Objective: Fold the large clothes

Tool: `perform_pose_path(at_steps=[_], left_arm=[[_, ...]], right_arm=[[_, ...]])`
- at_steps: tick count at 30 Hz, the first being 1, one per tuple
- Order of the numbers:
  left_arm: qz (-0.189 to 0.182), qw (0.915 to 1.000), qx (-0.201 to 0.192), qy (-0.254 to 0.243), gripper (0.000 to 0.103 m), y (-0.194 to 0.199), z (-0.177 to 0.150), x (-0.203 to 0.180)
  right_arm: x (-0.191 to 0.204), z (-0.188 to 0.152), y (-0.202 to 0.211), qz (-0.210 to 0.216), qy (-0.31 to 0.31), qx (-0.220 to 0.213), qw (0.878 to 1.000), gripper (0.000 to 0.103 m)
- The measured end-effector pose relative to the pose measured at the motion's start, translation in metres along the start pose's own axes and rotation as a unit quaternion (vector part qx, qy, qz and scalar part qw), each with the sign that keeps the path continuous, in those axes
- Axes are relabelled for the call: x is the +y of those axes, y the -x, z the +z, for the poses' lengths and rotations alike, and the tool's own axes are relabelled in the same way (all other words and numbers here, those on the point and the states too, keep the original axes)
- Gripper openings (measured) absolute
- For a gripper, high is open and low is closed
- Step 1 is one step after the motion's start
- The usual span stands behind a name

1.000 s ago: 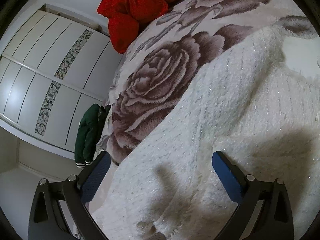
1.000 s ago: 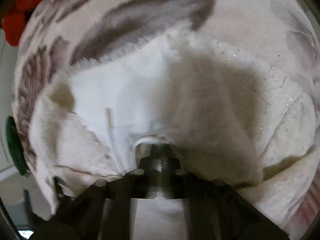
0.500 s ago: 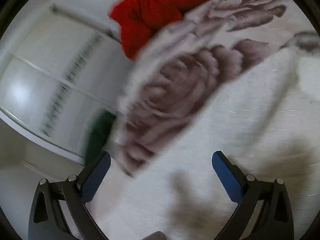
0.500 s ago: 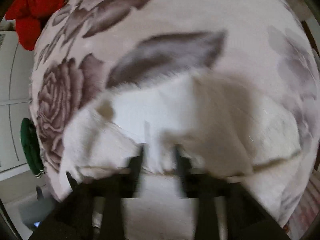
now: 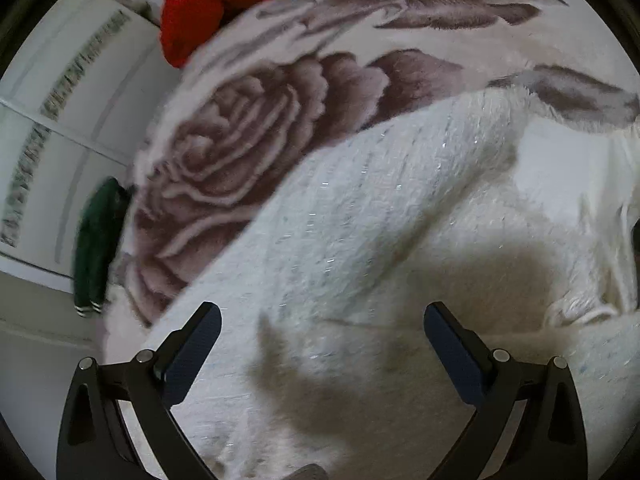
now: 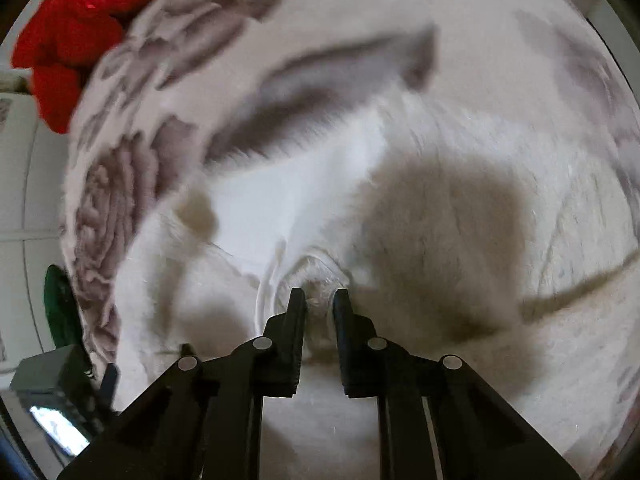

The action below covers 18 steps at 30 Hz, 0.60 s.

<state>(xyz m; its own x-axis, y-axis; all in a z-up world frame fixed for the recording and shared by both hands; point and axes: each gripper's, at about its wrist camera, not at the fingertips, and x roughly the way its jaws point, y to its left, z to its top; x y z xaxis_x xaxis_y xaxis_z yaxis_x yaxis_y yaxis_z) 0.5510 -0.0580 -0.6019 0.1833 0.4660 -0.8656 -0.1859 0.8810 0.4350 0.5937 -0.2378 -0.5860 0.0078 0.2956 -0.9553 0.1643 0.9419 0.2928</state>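
Right gripper (image 6: 319, 300) has just been closing and now pinches a fold of the white fuzzy sweater (image 5: 400, 208), which is spread on the rose-print blanket (image 5: 248, 152). Left gripper (image 5: 322, 320) hangs wide open above it, empty. Sweater looks mostly unfolded; most folds remain.

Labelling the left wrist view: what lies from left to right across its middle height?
White cupboard doors → green garment → rose-patterned blanket → white fuzzy sweater.
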Motion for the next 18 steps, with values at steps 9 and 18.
perform_pose_path(at_steps=[9,18], left_arm=[[-0.097,0.9914,0.074,0.047,0.103,-0.042,0.012,0.015],[-0.100,0.9921,0.069,0.034,0.103,-0.045,0.014,0.011]], right_arm=[[-0.016,0.001,0.042,0.183,0.017,0.028,0.983,0.028],[0.032,0.013,-0.041,0.079,0.140,0.133,0.978,0.029]])
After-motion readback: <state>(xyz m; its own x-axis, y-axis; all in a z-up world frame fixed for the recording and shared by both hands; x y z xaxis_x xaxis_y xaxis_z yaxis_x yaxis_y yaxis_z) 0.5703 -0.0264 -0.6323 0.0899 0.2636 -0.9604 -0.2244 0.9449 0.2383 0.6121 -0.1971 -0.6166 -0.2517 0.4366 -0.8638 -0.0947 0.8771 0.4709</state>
